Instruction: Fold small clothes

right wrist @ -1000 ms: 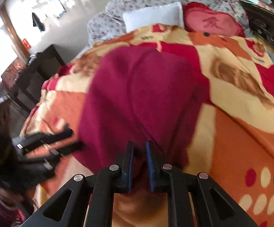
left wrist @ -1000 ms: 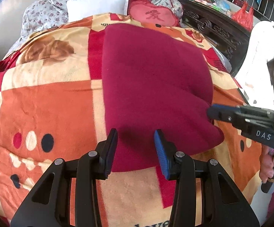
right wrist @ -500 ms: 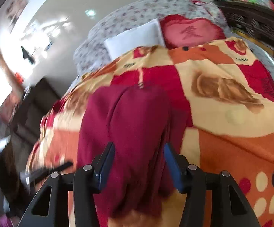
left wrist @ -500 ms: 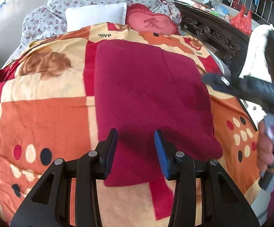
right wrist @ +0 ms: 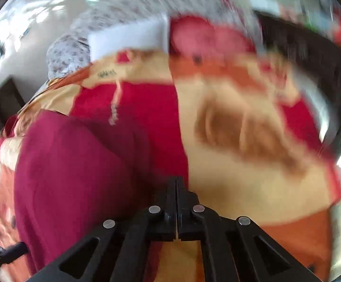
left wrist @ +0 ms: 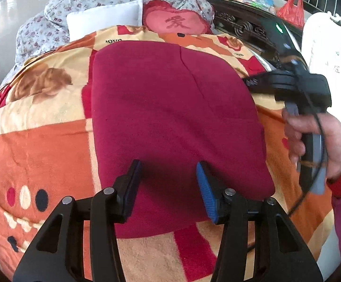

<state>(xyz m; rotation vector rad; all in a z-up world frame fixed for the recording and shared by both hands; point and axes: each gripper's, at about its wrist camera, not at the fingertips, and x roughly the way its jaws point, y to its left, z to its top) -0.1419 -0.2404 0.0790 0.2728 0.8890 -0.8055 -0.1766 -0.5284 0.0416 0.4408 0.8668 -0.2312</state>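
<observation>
Right hand-held gripper [right wrist: 176, 181] closed; only left view shows hand [left wrist: 321, 141].

Daylight fills my left view, sharp apart from fisheye bending and dark corners; my right view smears with motion blur, glare probably from a window at its left edge

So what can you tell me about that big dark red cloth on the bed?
The dark red cloth looks soft and fuzzy, like fleece. It lies flat on the orange, red and cream patterned blanket, folded over itself, with a seam or fold line running down its upper middle and a rounded near-right corner. The left gripper hangs over its near edge, jaws opening with nothing pinched. The right gripper is shut beside its right edge, holding nothing.
</observation>
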